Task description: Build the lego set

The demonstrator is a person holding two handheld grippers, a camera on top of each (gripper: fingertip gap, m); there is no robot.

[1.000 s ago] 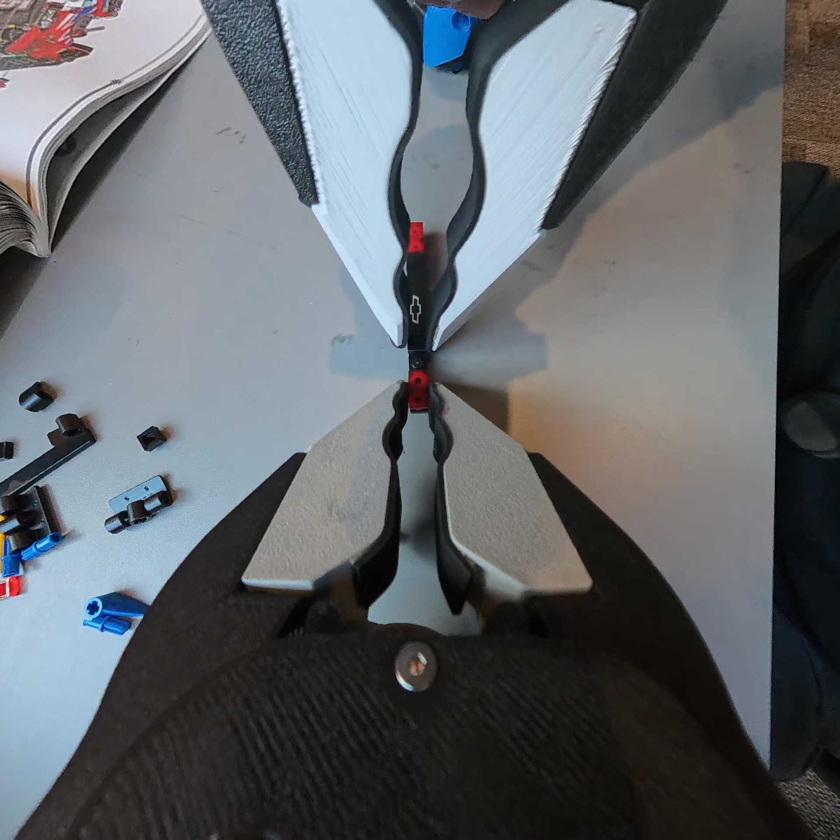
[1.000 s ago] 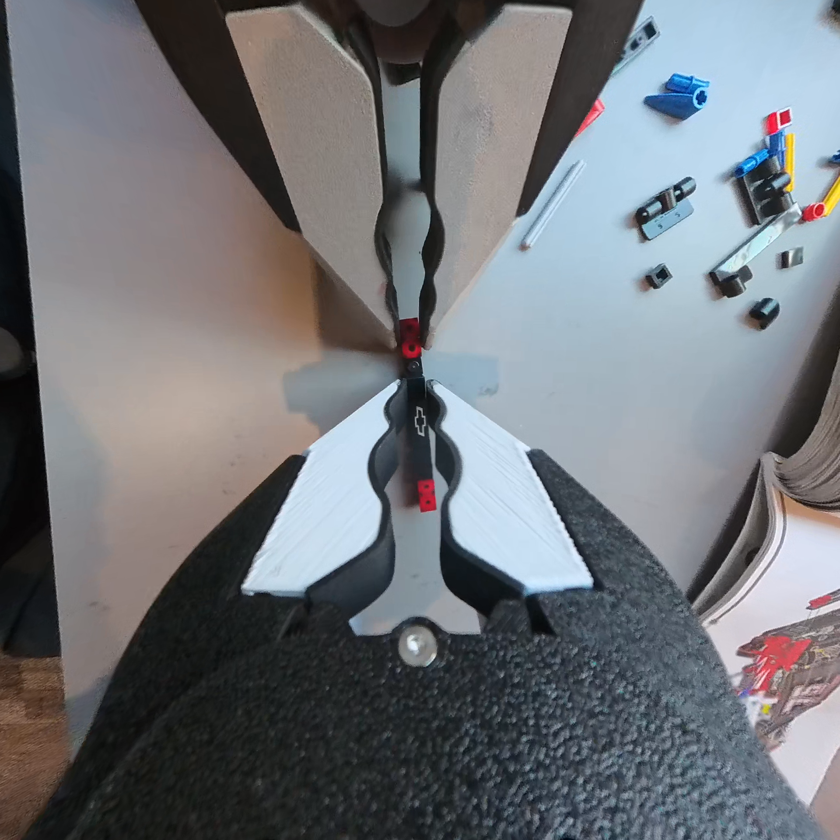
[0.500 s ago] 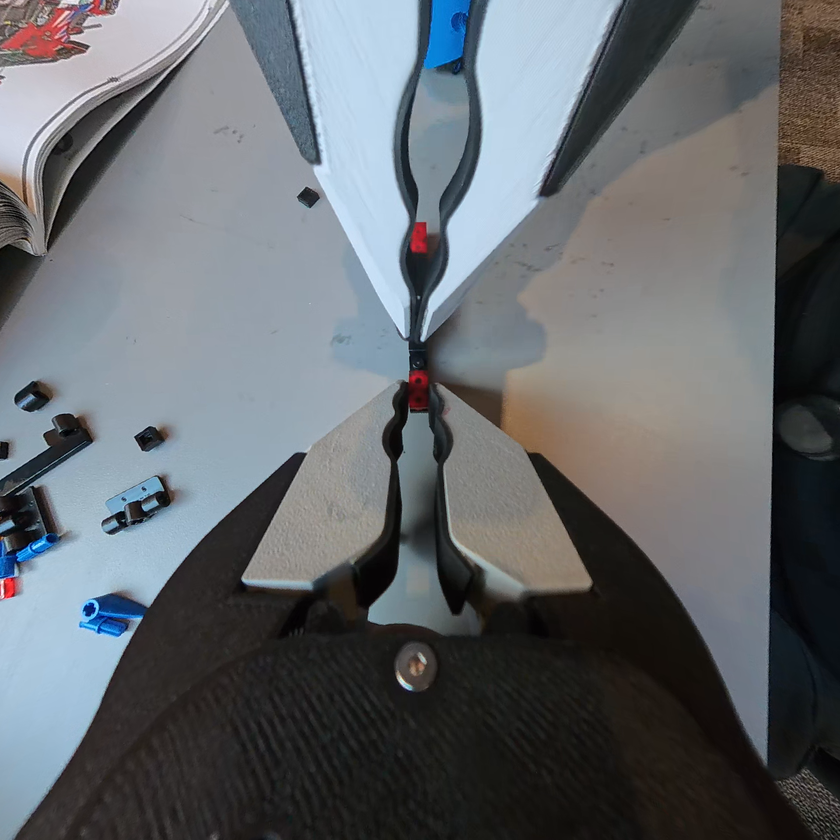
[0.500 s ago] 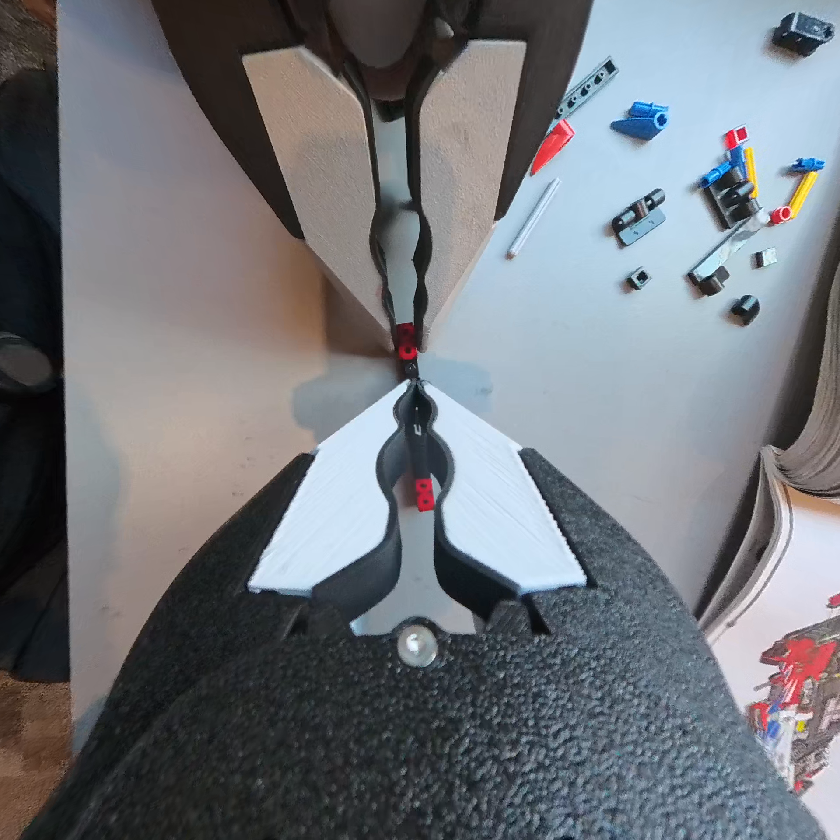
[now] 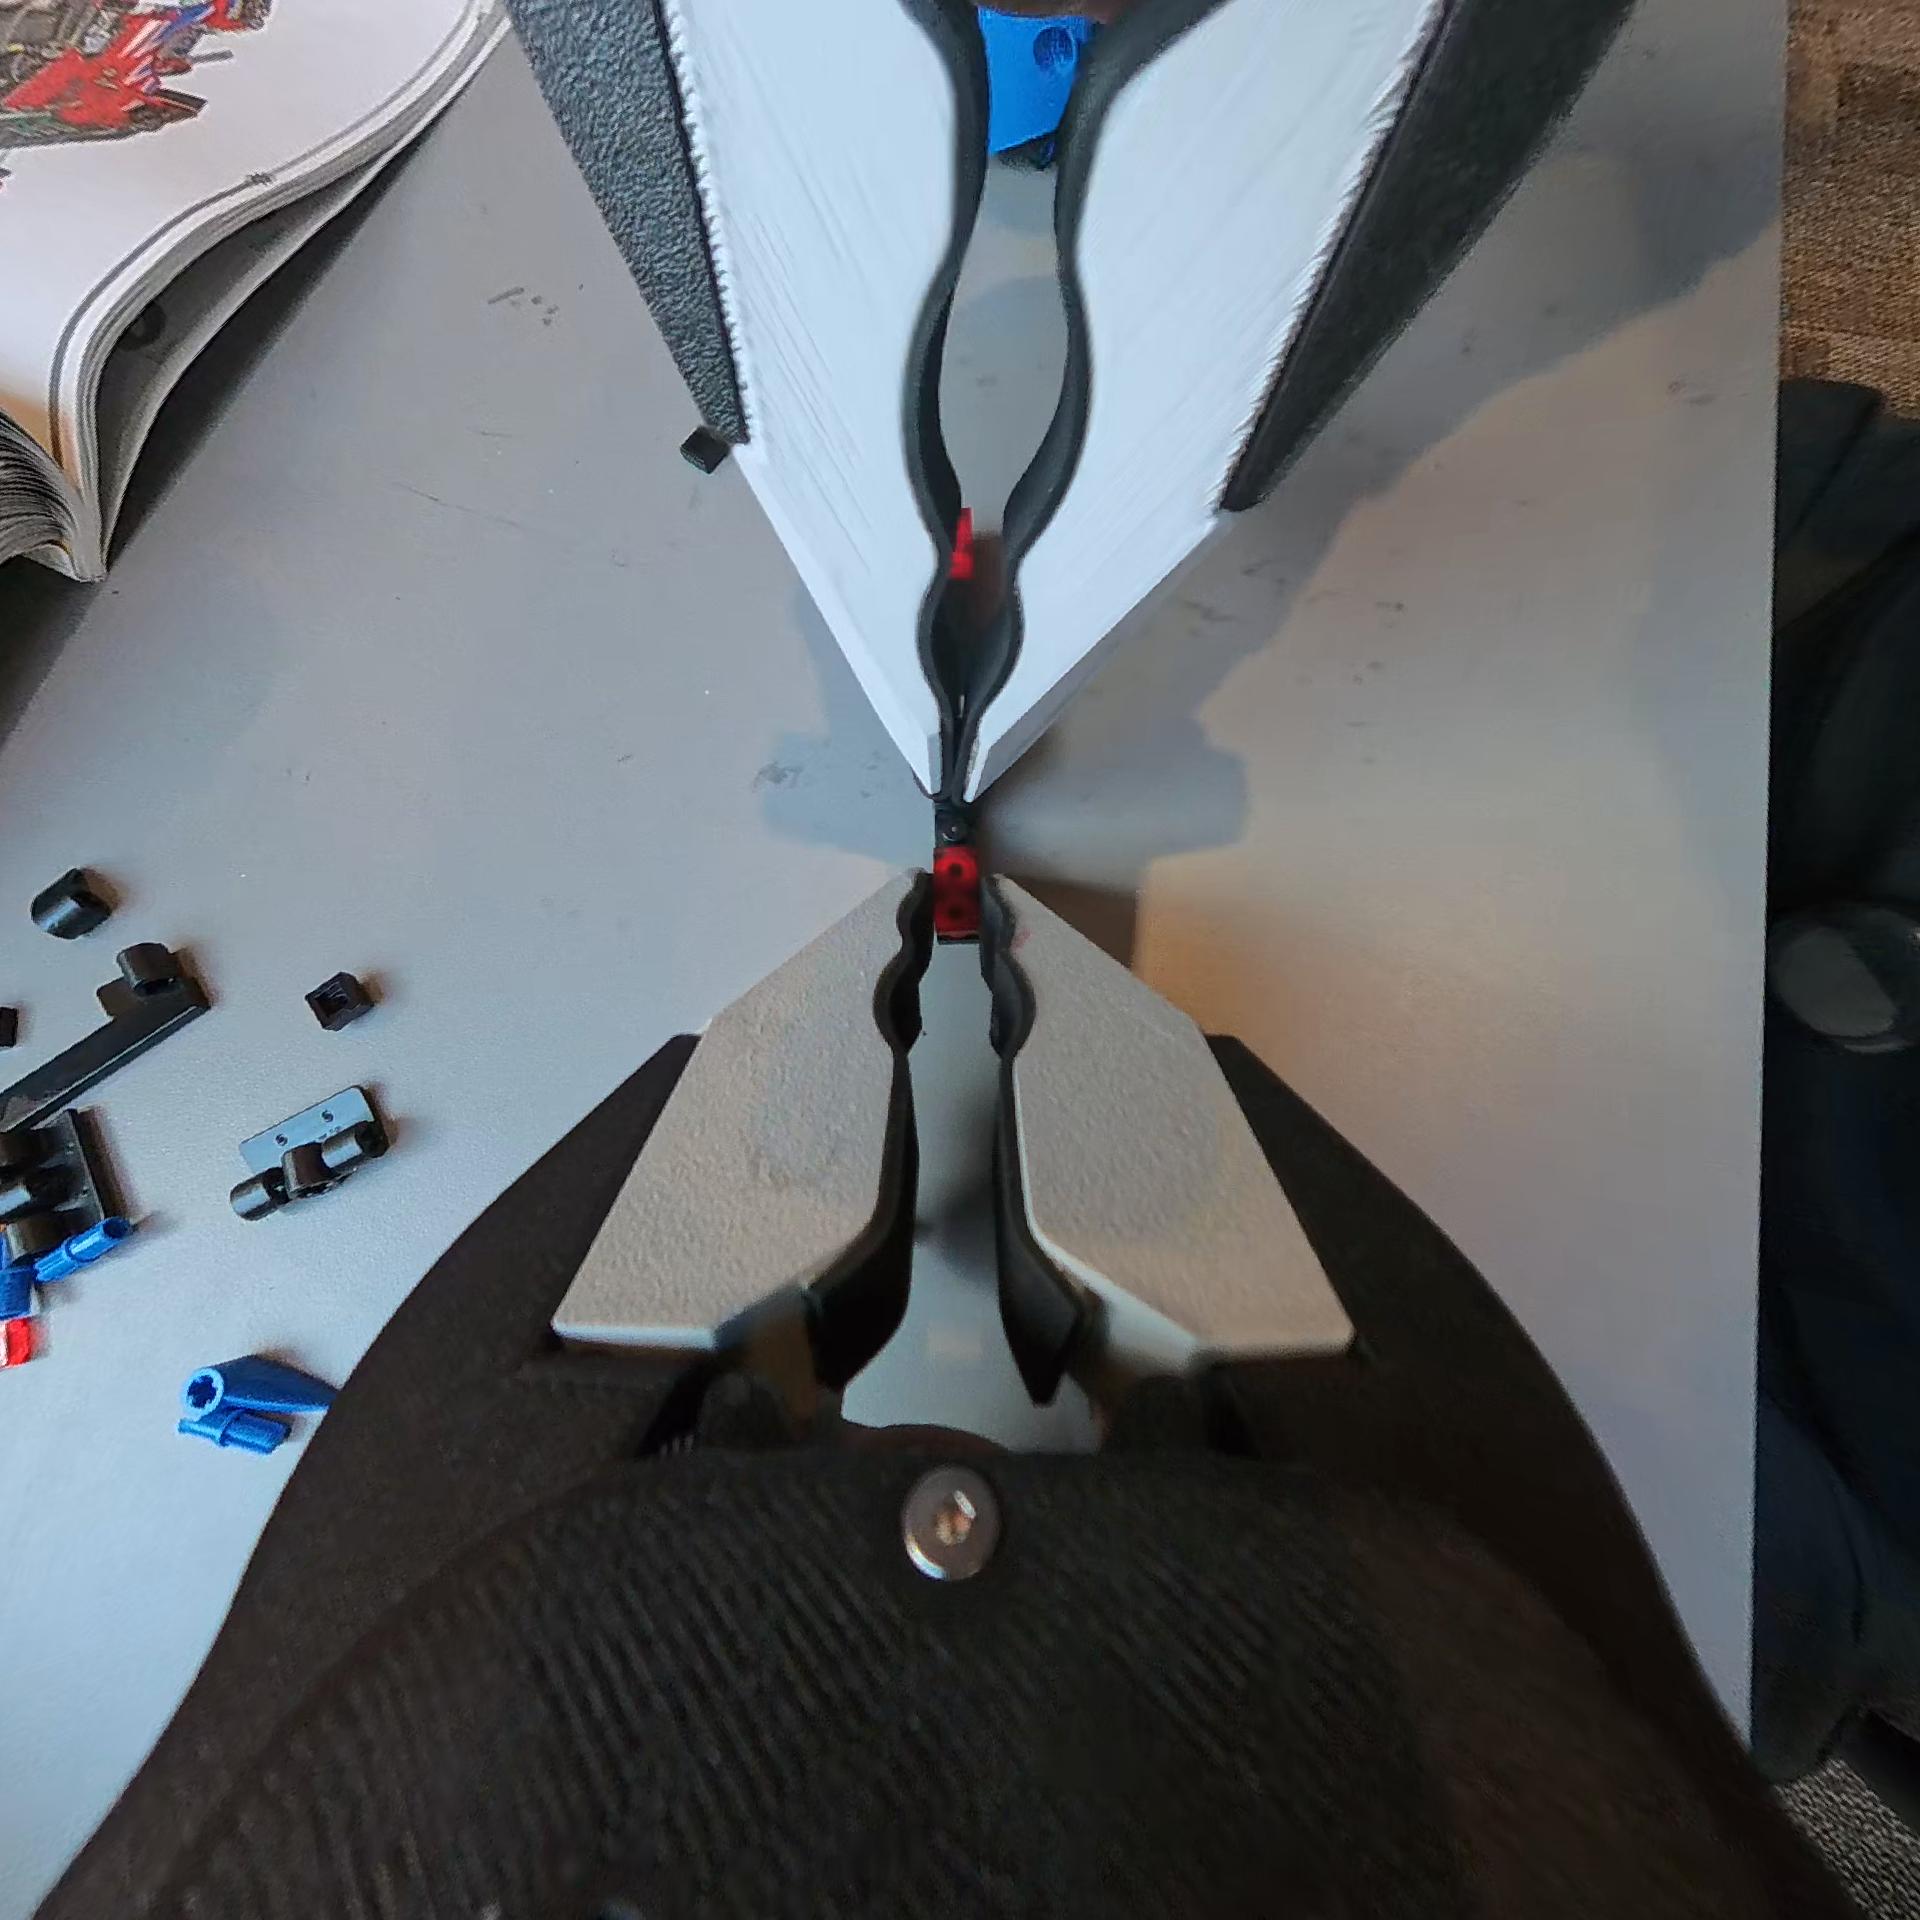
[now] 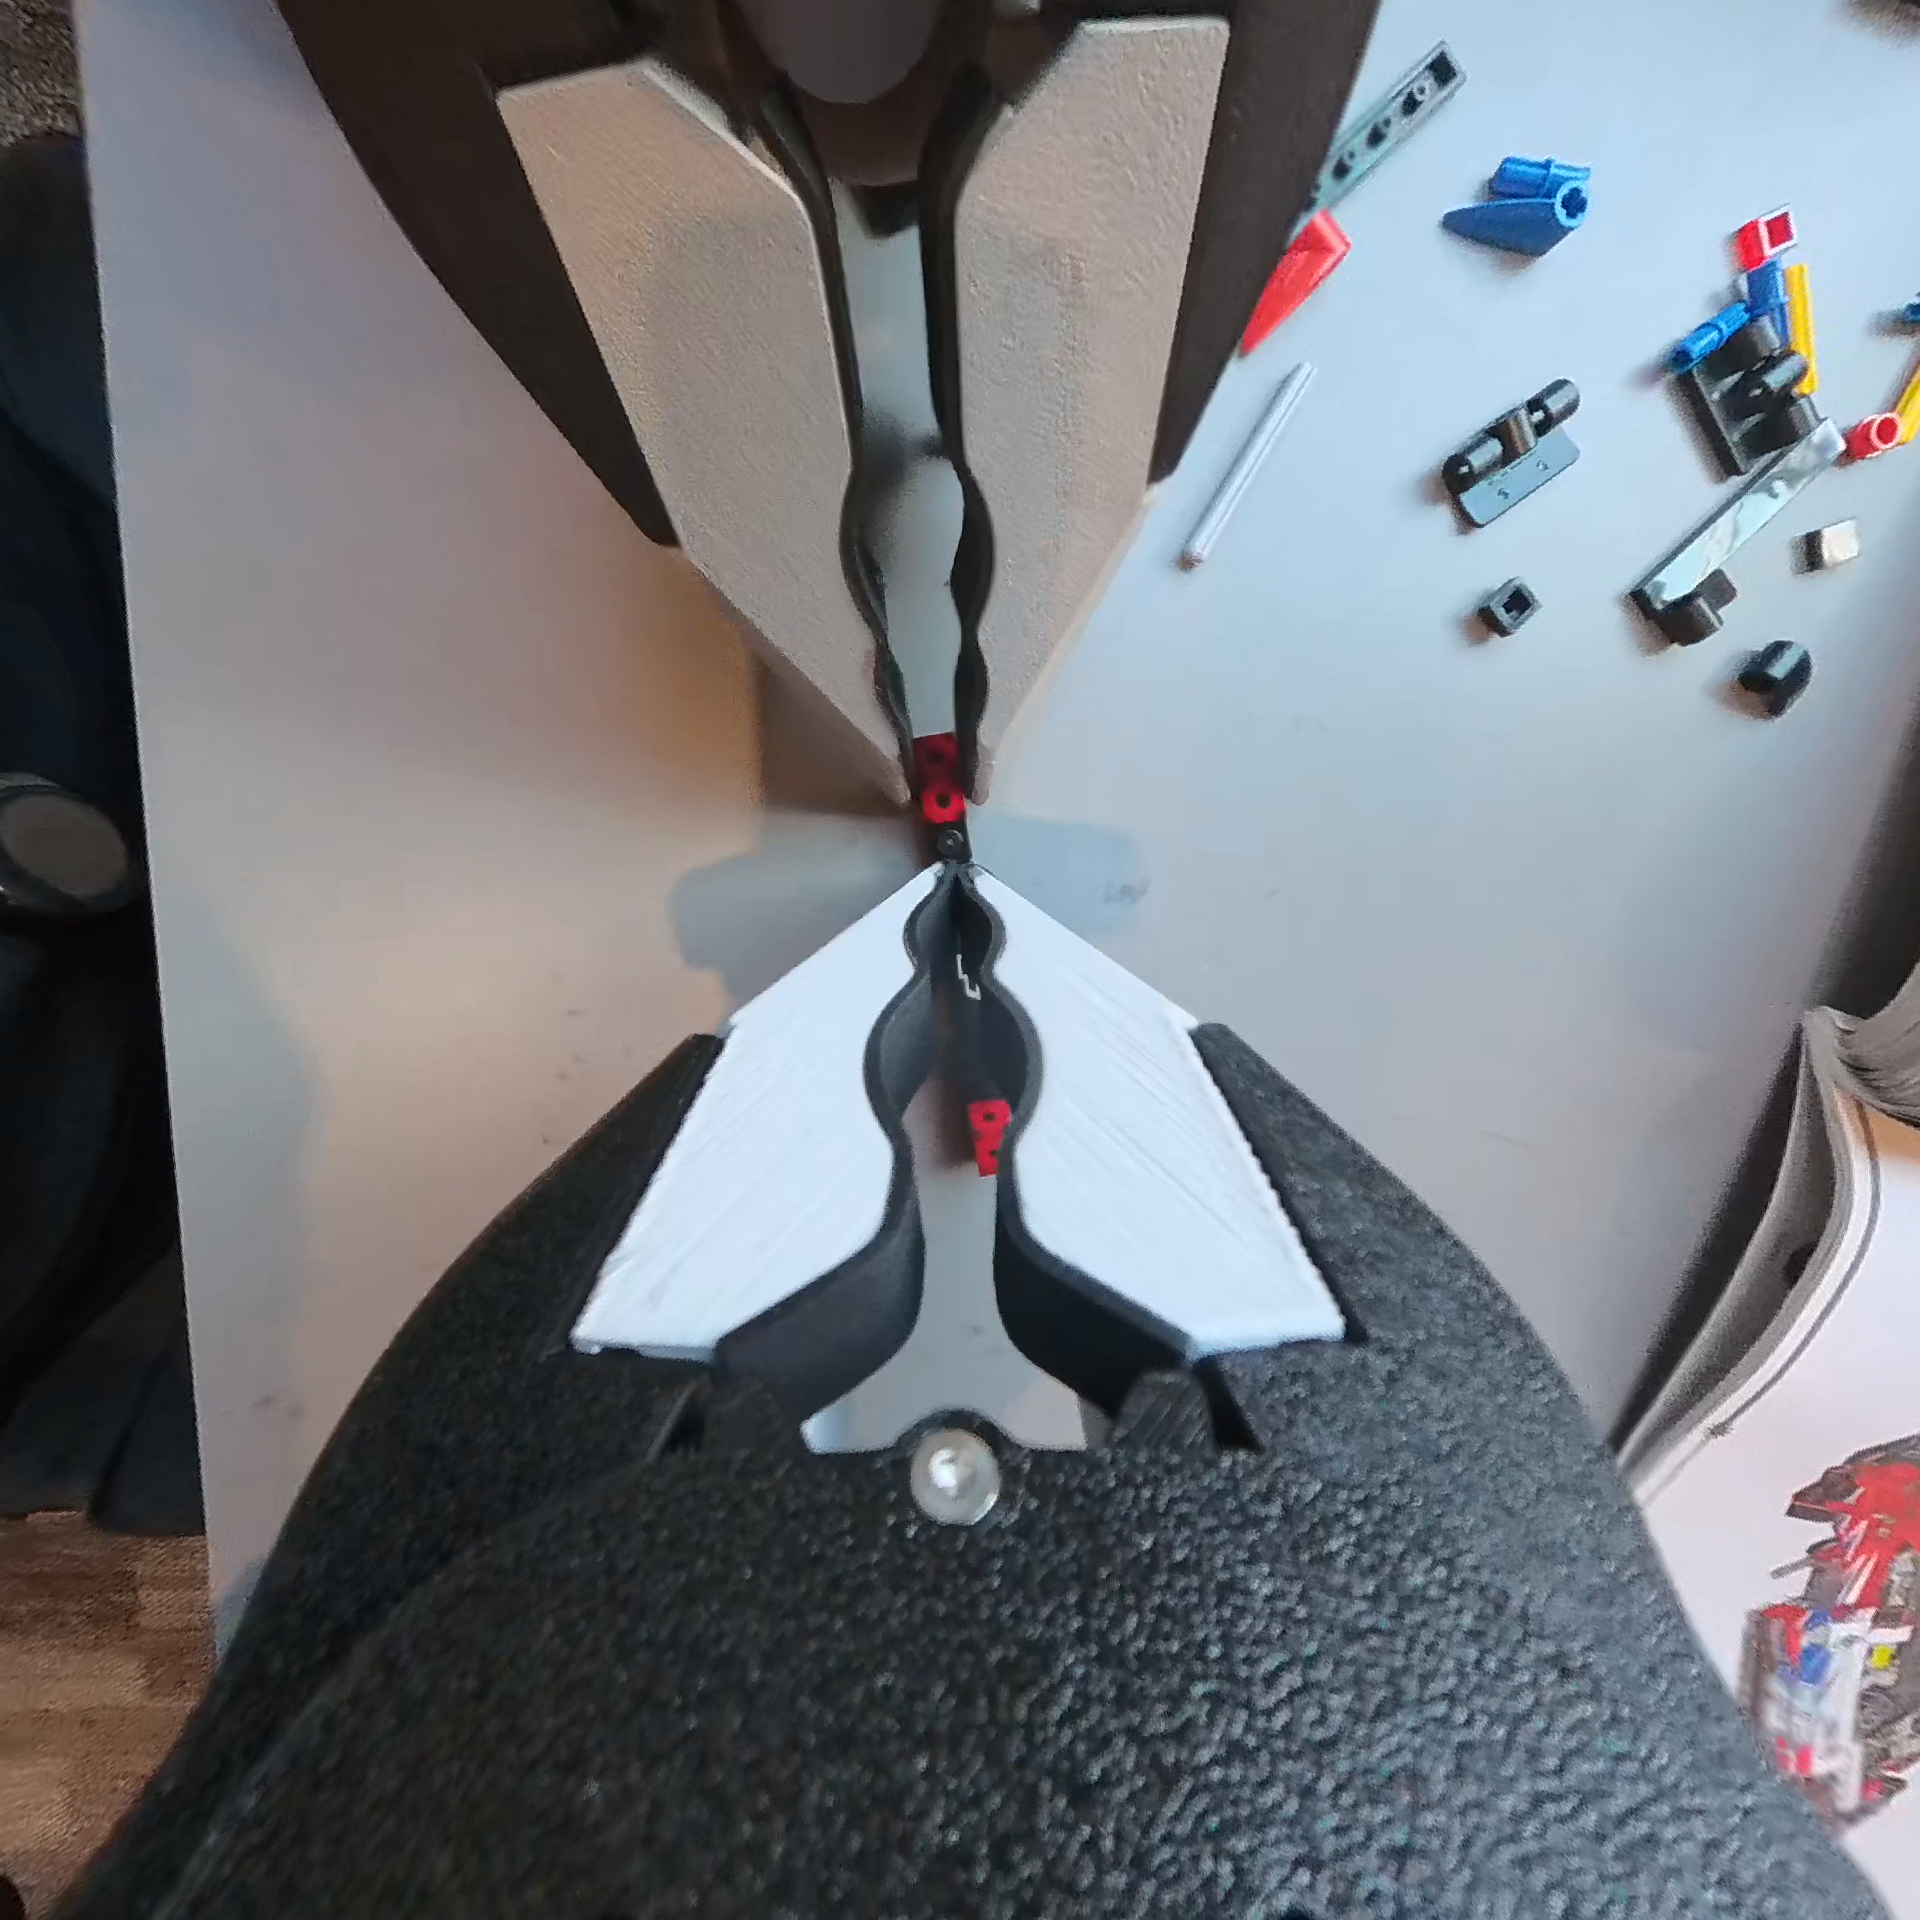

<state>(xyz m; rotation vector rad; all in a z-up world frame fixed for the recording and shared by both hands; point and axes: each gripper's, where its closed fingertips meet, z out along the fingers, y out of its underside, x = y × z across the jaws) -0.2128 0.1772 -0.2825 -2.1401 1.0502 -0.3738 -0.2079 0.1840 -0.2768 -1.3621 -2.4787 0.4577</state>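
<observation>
The grey table [image 5: 1455, 1143] bore an open instruction booklet [image 5: 156, 260] at one corner and a scatter of loose pieces [image 6: 1714, 416] along the near edge beside it, so most of the build looked undone. Above the table's middle, the right gripper [image 6: 961, 883] was clamped on a slim black bar [image 6: 966, 987] with a red brick [image 6: 987, 1138] at its rear, while the left gripper [image 5: 954, 904] pinched a small red piece [image 5: 956, 899] touching the bar's front end. The bar's long axis ran straight from one gripper to the other, its tip pointing at the left gripper, the joint seemingly being pressed home.
</observation>
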